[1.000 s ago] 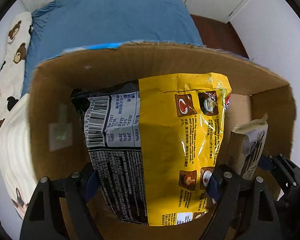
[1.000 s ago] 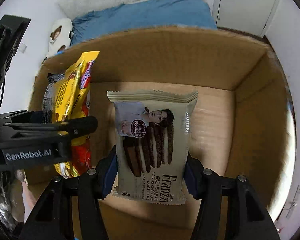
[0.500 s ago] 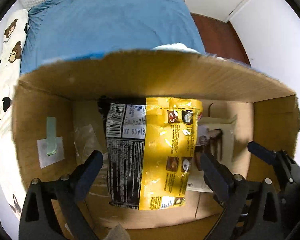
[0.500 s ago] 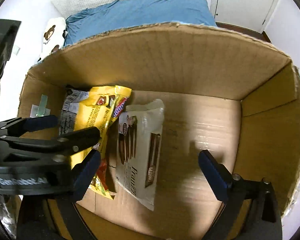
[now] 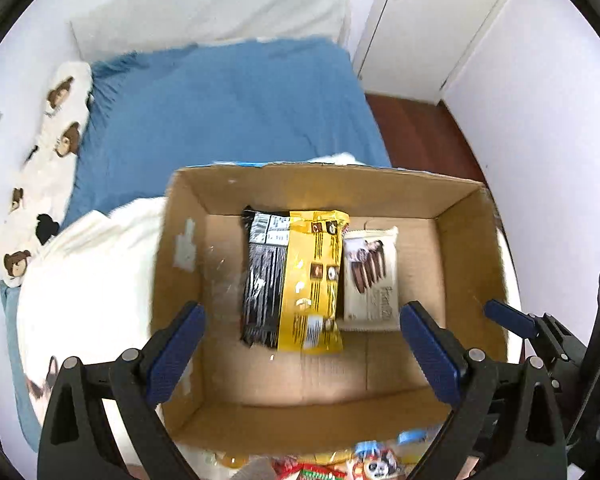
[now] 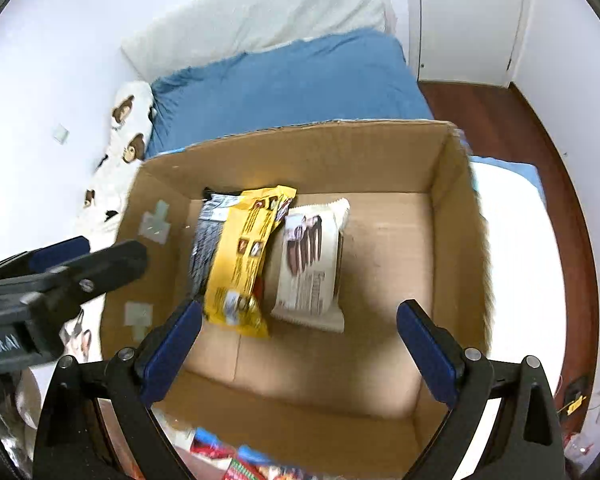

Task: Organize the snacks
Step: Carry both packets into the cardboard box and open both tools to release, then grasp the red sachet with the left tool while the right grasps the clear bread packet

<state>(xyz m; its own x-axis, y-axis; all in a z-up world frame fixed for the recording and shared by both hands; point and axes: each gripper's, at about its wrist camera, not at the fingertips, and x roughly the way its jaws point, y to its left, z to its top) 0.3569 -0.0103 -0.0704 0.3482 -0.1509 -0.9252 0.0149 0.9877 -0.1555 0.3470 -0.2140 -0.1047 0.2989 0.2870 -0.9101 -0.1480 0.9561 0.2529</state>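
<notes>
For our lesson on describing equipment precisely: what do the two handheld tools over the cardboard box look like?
Each tool, left and right, has a black plastic frame with silver screws and two long fingers faced with dark blue pads. White lettering ending "obot.AI" marks the left tool's side in the right wrist view. No sleeves or cables are clearly visible.

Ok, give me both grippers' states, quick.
Left gripper: open, holding nothing, jaws just opened.
Right gripper: open, holding nothing, jaws just opened.
</notes>
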